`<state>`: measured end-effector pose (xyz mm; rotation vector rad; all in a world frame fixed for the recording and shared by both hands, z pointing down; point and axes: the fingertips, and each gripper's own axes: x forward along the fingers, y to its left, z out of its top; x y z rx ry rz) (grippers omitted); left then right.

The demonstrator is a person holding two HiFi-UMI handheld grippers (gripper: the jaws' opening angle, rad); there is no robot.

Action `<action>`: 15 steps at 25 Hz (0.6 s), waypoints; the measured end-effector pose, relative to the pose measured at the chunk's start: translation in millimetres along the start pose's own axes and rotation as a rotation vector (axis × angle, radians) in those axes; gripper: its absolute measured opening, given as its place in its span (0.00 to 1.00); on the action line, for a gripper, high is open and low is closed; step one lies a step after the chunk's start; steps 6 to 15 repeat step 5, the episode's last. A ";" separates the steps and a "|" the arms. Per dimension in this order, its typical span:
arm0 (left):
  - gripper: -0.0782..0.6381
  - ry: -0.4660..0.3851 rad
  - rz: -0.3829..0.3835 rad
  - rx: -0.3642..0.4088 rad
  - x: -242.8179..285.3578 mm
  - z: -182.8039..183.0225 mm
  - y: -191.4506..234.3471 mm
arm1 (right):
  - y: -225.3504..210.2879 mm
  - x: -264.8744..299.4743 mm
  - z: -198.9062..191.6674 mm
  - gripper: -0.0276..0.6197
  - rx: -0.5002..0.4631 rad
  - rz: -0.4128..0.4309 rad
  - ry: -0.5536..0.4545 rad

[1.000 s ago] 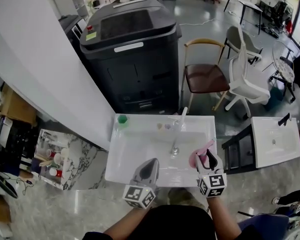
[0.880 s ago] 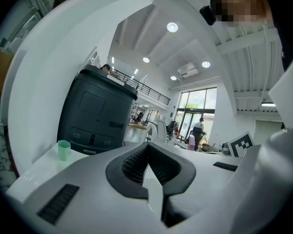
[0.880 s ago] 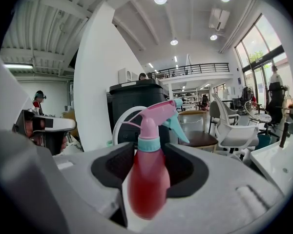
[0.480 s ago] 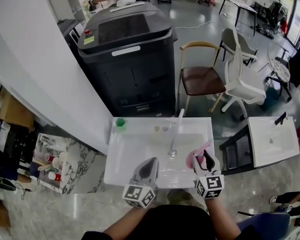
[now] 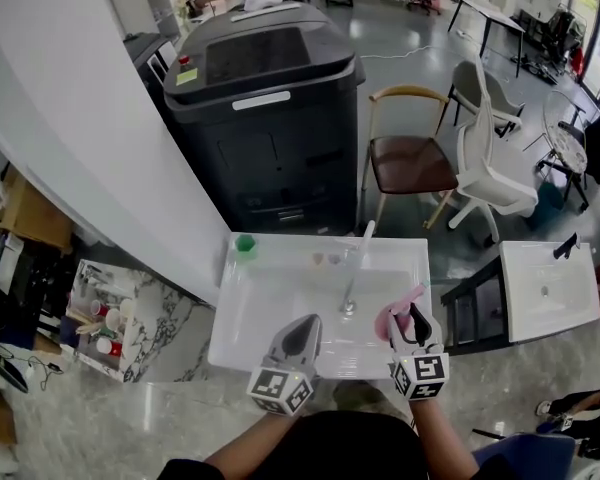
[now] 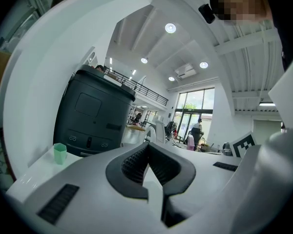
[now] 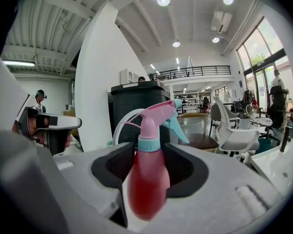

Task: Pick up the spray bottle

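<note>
A pink spray bottle [image 5: 391,316] with a pink and turquoise trigger head stands upright at the right side of the white sink [image 5: 265,313]. My right gripper [image 5: 408,320] is shut on it. In the right gripper view both pads press on the sides of the bottle's body [image 7: 149,182], below the turquoise collar. Whether the bottle rests on the sink or hangs just above it I cannot tell. My left gripper [image 5: 302,326] hovers over the sink's front edge, shut, with nothing between its pads [image 6: 158,162].
A chrome faucet [image 5: 358,258] rises at the back of the sink, and a green cup [image 5: 244,241] stands at its back left corner. Behind are a big black bin [image 5: 260,118], a brown chair [image 5: 410,163] and a white chair [image 5: 490,168]. A second basin [image 5: 545,288] lies at the right.
The head view has shifted a little. Both grippers and the bottle stay where they were.
</note>
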<state>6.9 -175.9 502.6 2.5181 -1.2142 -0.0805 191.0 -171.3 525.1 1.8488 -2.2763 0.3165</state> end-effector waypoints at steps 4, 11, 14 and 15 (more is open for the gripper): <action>0.13 0.008 -0.002 0.001 6.2 -1.9 0.2 | -3.0 4.2 0.1 0.34 -0.003 0.008 -0.002; 0.13 0.009 -0.003 0.002 8.0 -2.4 0.2 | -4.1 5.3 -0.1 0.34 -0.004 0.009 -0.003; 0.13 0.009 -0.003 0.002 8.0 -2.4 0.2 | -4.1 5.3 -0.1 0.34 -0.004 0.009 -0.003; 0.13 0.009 -0.003 0.002 8.0 -2.4 0.2 | -4.1 5.3 -0.1 0.34 -0.004 0.009 -0.003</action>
